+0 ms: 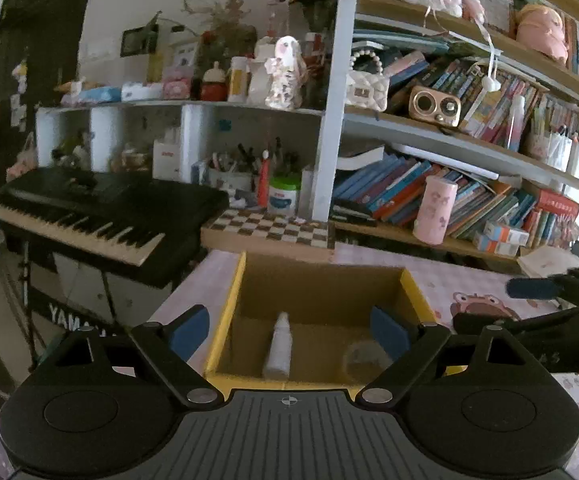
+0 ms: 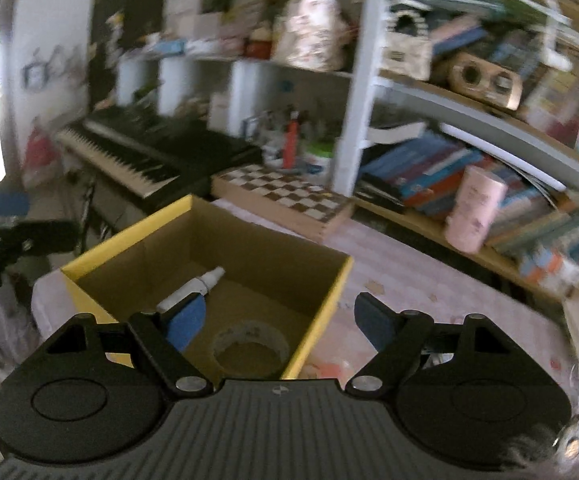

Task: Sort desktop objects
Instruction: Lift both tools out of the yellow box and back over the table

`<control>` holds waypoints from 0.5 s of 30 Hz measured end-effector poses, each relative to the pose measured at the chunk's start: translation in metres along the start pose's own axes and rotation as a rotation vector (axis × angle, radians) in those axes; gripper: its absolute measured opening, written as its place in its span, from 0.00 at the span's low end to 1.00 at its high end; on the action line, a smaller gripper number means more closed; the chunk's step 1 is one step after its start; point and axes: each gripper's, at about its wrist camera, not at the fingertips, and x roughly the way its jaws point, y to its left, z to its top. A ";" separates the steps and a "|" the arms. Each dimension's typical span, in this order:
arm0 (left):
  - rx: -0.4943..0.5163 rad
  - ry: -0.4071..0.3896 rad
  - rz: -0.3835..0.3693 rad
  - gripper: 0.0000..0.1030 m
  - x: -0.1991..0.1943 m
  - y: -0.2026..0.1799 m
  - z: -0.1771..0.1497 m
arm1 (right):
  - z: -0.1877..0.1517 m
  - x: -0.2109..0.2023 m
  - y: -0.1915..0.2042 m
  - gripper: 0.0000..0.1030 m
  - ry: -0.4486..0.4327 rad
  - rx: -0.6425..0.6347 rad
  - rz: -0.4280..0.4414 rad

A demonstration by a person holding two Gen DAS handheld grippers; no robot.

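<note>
Here both grippers hang above the yellow-rimmed cardboard box (image 1: 321,300), and neither holds anything: the left gripper (image 1: 289,330) has its fingers spread wide, and the right gripper (image 2: 279,320) has its fingers apart too. A white bottle (image 1: 278,346) and a roll of clear tape (image 2: 251,346) already lie on the box floor. The risk is likely a clash, since the two grippers sit near each other over the same opening, or a finger catching the rim and shoving the box along the pink surface (image 2: 429,280).
</note>
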 end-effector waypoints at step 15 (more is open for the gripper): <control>-0.074 0.060 0.062 0.88 -0.061 0.014 -0.065 | -0.099 -0.078 0.035 0.79 0.031 0.229 -0.189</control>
